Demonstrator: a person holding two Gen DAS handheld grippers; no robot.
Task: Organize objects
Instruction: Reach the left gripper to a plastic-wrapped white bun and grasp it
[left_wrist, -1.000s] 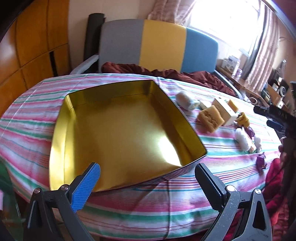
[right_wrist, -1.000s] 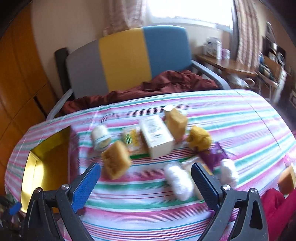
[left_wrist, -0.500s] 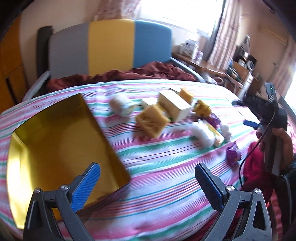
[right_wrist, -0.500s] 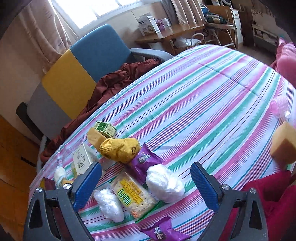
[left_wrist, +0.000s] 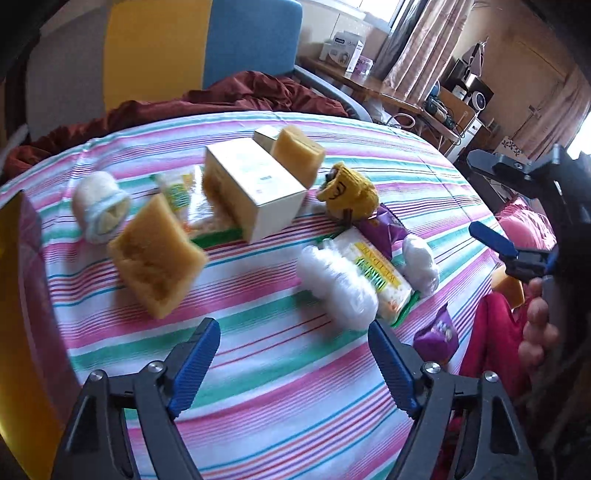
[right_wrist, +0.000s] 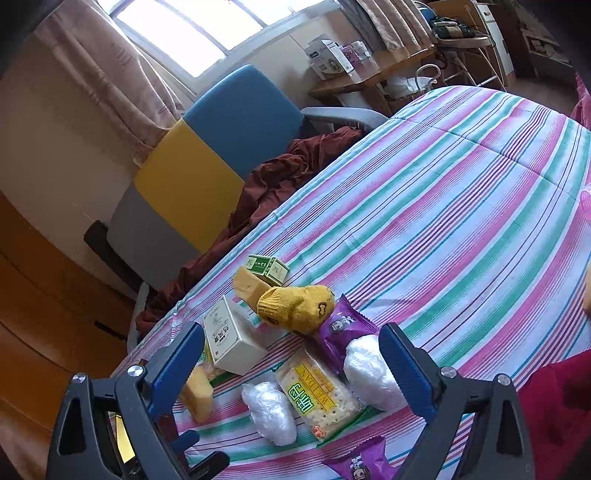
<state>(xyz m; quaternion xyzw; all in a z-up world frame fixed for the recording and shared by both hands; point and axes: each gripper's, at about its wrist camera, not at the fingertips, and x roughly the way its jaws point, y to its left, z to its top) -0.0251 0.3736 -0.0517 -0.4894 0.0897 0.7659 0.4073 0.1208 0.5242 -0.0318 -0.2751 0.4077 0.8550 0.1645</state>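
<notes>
Loose items lie on the striped tablecloth (left_wrist: 258, 369): a yellow sponge (left_wrist: 157, 258), a white box (left_wrist: 255, 192), a second sponge (left_wrist: 297, 153), a yellow knitted sock (left_wrist: 351, 192), a cracker pack (left_wrist: 376, 277), white plastic-wrapped balls (left_wrist: 338, 291) and purple snack packets (left_wrist: 436, 336). My left gripper (left_wrist: 293, 363) is open and empty, just short of the sponge and the cracker pack. My right gripper (right_wrist: 291, 363) is open and empty, above the cracker pack (right_wrist: 319, 395), the sock (right_wrist: 295, 306) and the white box (right_wrist: 231, 339). It also shows at the right of the left wrist view (left_wrist: 517, 206).
The gold tin (left_wrist: 14, 314) stands at the far left edge. A grey, yellow and blue chair (right_wrist: 207, 173) with a maroon cloth (right_wrist: 280, 177) stands behind the table. A small green box (right_wrist: 267, 267) sits behind the sock. A wooden side table (right_wrist: 373, 70) stands further back.
My left gripper has swung right from over the gold tin to the pile of items. My right gripper has moved closer to the pile. Both stay open.
</notes>
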